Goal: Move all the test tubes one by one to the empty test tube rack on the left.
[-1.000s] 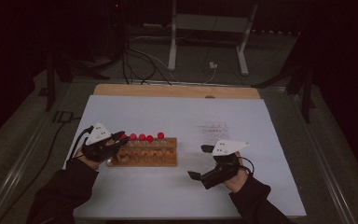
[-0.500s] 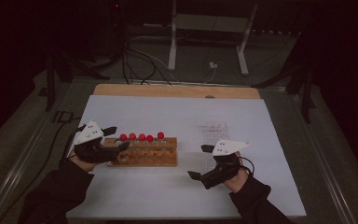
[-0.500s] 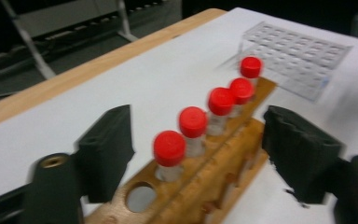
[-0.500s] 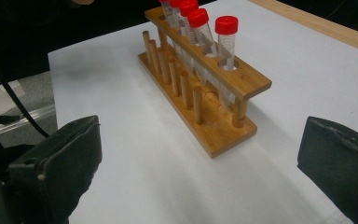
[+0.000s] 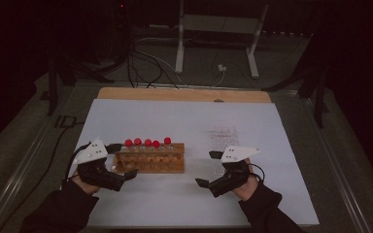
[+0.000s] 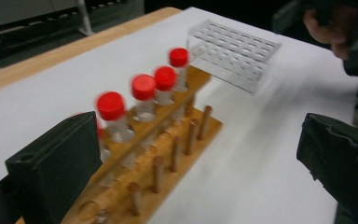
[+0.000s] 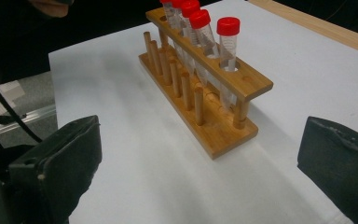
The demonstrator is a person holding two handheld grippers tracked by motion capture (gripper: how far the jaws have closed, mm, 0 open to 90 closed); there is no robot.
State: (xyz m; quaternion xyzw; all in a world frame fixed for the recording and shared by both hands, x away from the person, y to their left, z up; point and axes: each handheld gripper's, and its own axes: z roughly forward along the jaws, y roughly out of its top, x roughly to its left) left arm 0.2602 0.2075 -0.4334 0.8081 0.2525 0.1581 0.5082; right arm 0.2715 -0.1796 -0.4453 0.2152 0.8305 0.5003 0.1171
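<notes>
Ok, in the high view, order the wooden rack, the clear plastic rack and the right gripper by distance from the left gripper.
1. Wooden rack, just beside the left gripper.
2. Right gripper, across the white sheet, at the right.
3. Clear plastic rack, farther back, at the right.

5 tubes (image 5: 147, 142) stand in the rack (image 5: 150, 159) on the table (image 5: 272, 126); another rack (image 5: 223, 134) lies to its right.

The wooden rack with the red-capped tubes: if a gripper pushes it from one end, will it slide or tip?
The wooden rack probably slides: its base lies flat and long on the white sheet. The red-capped tubes stand tall and loose in their holes, so they may rattle. A sideways push high up seems likelier to tip it.
</notes>
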